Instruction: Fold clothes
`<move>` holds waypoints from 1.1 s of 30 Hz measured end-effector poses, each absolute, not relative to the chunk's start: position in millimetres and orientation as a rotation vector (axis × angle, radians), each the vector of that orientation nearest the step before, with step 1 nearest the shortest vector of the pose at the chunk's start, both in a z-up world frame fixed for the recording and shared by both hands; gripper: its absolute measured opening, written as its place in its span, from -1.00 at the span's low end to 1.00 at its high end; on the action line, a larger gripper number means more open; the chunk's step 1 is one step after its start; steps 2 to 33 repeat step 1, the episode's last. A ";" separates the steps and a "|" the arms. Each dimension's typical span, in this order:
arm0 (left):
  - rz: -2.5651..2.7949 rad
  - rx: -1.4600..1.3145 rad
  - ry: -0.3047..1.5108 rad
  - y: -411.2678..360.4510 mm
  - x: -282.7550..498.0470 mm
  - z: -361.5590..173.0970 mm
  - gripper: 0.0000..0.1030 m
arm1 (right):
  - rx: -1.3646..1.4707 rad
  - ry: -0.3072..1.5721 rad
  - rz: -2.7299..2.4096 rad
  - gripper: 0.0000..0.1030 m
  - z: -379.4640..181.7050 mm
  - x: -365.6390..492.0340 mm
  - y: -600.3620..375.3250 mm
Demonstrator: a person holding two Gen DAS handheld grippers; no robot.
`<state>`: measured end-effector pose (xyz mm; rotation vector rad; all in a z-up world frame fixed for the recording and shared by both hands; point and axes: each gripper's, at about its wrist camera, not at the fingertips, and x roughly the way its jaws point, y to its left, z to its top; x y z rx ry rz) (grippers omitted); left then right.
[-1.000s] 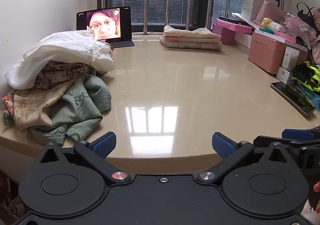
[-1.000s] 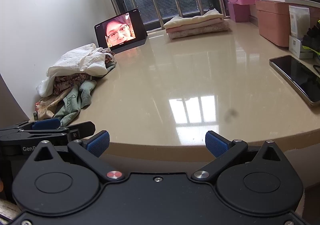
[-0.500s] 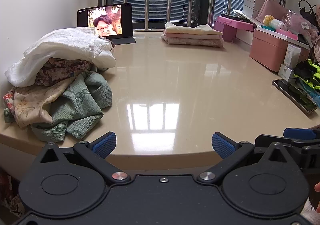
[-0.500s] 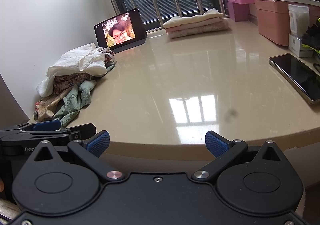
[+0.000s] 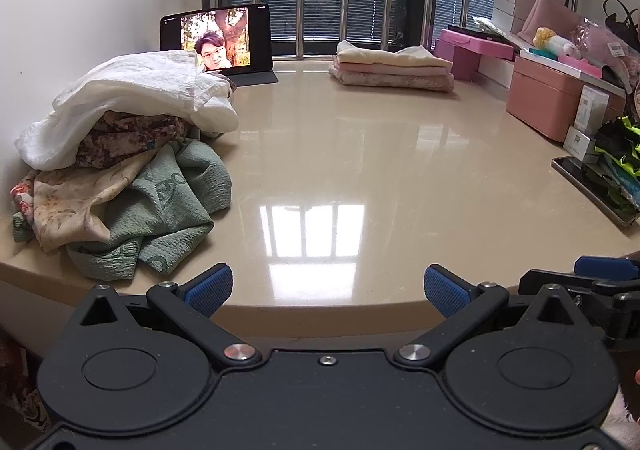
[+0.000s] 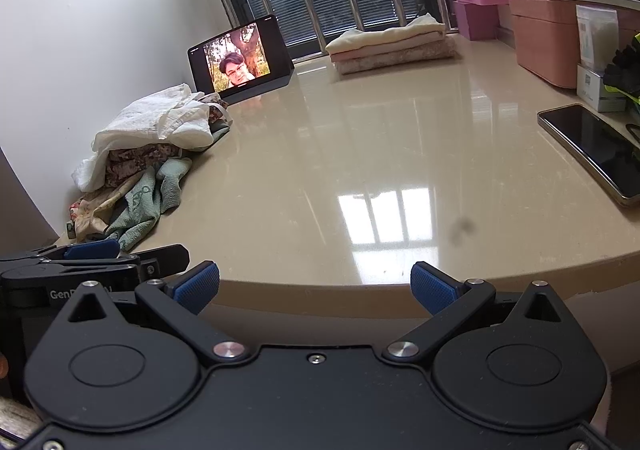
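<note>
A heap of unfolded clothes point(image 5: 120, 153) lies at the left of the beige table point(image 5: 360, 153): a white garment point(image 5: 132, 93) on top, floral pieces under it, a green one point(image 5: 168, 209) in front. The heap also shows in the right wrist view point(image 6: 148, 153). A stack of folded clothes point(image 5: 394, 67) sits at the far side, also in the right wrist view point(image 6: 390, 43). My left gripper point(image 5: 326, 288) is open and empty at the table's near edge. My right gripper point(image 6: 314, 286) is open and empty beside it.
A tablet point(image 5: 218, 39) with a video playing stands at the back left. Pink boxes point(image 5: 548, 101) and clutter line the right side. A phone point(image 6: 596, 153) lies at the right edge. Barred windows run behind.
Both grippers stay open at the table's near edge. The left view has shifted slightly. The picture on the tablet has changed.
</note>
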<state>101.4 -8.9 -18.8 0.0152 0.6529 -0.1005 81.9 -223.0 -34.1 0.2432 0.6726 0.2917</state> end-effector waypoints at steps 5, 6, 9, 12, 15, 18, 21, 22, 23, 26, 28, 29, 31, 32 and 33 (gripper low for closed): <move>-0.101 0.013 0.654 -8.8 101.2 -18.8 1.00 | 0.243 0.672 0.292 1.00 -34.1 81.7 -223.0; -0.101 0.013 0.654 -8.8 101.2 -18.8 1.00 | 0.243 0.672 0.292 1.00 -34.1 81.7 -223.0; -0.101 0.013 0.654 -8.8 101.2 -18.8 1.00 | 0.243 0.672 0.292 1.00 -34.1 81.7 -223.0; -0.101 0.013 0.654 -8.8 101.2 -18.8 1.00 | 0.243 0.672 0.292 1.00 -34.1 81.7 -223.0; -0.101 0.013 0.654 -8.8 101.2 -18.8 1.00 | 0.243 0.672 0.292 1.00 -34.1 81.7 -223.0; -0.101 0.013 0.654 -8.8 101.2 -18.8 1.00 | 0.243 0.672 0.292 1.00 -34.1 81.7 -223.0; -0.101 0.013 0.654 -8.8 101.2 -18.8 1.00 | 0.243 0.672 0.292 1.00 -34.1 81.7 -223.0; -0.101 0.013 0.654 -8.8 101.2 -18.8 1.00 | 0.243 0.672 0.292 1.00 -34.1 81.7 -223.0; -0.101 0.013 0.654 -8.8 101.2 -18.8 1.00 | 0.243 0.672 0.292 1.00 -34.1 81.7 -223.0; -0.101 0.013 0.654 -8.8 101.2 -18.8 1.00 | 0.243 0.672 0.292 1.00 -34.1 81.7 -223.0; -0.101 0.013 0.654 -8.8 101.2 -18.8 1.00 | 0.243 0.672 0.292 1.00 -34.1 81.7 -223.0; -0.101 0.013 0.654 -8.8 101.2 -18.8 1.00 | 0.243 0.672 0.292 1.00 -34.1 81.7 -223.0; -0.101 0.013 0.654 -8.8 101.2 -18.8 1.00 | 0.243 0.672 0.292 1.00 -34.1 81.7 -223.0; -0.101 0.013 0.654 -8.8 101.2 -18.8 1.00 | 0.243 0.672 0.292 1.00 -34.1 81.7 -223.0; -0.101 0.013 0.654 -8.8 101.2 -18.8 1.00 | 0.243 0.672 0.292 1.00 -34.1 81.7 -223.0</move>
